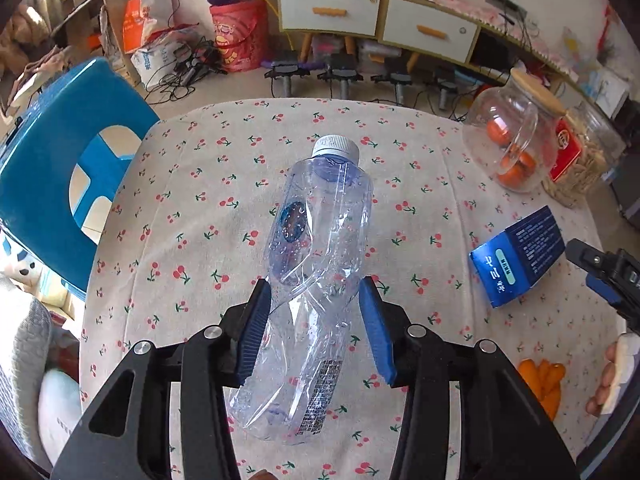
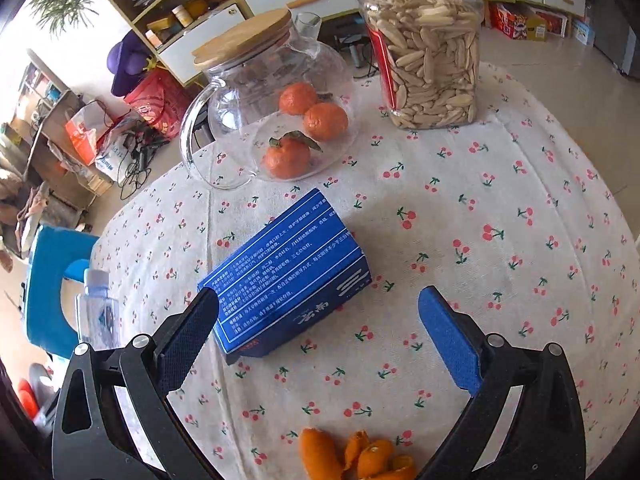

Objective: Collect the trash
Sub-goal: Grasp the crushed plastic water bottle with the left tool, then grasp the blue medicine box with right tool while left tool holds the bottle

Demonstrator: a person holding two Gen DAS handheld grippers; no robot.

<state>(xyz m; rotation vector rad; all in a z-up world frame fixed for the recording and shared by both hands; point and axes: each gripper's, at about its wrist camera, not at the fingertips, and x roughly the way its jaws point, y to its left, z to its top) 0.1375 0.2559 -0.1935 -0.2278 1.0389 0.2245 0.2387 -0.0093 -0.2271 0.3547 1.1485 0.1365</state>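
A crumpled clear plastic bottle (image 1: 316, 256) with a white cap lies between the blue pads of my left gripper (image 1: 313, 284), which is shut on its lower half, cap pointing away. The same bottle (image 2: 98, 312) shows at the left edge of the right wrist view. A blue cardboard box (image 2: 288, 280) lies on the cherry-print tablecloth (image 2: 500, 280). My right gripper (image 2: 320, 294) stands open over the box's near end, its left finger beside the box's corner. Orange peels (image 2: 360, 456) lie just under that gripper. In the left wrist view the box (image 1: 516, 264) and right gripper (image 1: 600, 268) are at the right.
A glass teapot (image 2: 272, 92) with a wooden lid holds three tangerines at the table's far side. Next to it stands a clear jar of seeds (image 2: 428, 52). A blue plastic stool (image 1: 64, 164) stands left of the table. A hand (image 1: 612, 380) and peels (image 1: 540, 380) are at the right edge.
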